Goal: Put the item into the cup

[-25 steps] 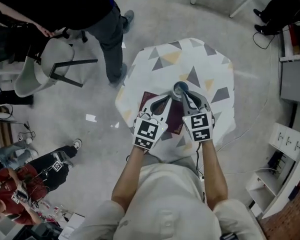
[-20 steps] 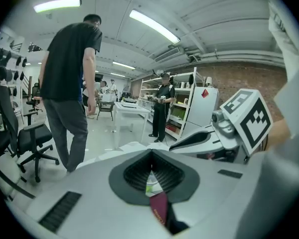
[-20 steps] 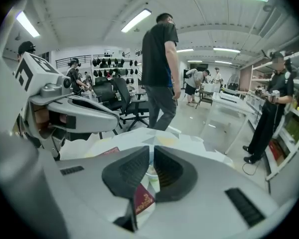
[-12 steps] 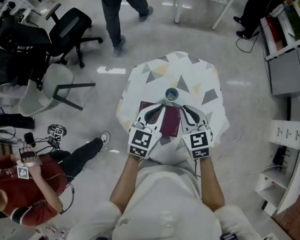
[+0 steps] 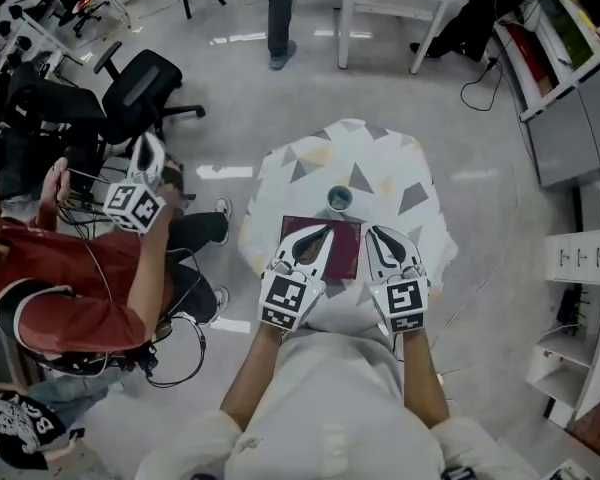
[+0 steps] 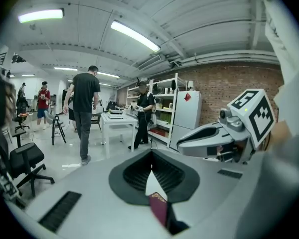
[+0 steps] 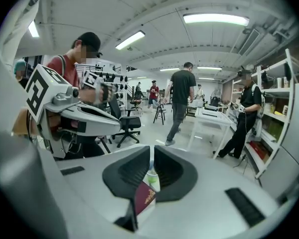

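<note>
Both have drawn back: cup [image 5: 339, 199] at twelve o'clock, nearer left gripper [image 5: 329, 230], jaws pressed together; right gripper [image 5: 373, 232] barely parted.

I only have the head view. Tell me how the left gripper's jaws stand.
Observer: In the left gripper view, the left gripper has its jaw tips together, with nothing pinched.
Operator: Now report the right one.
Observer: The right gripper has its jaws a narrow slit apart, gripping nothing.
Operator: Say what shows through that slit.
Observer: The cup stands straight ahead, and the dark red booklet lies nearer, low in the gap.
</note>
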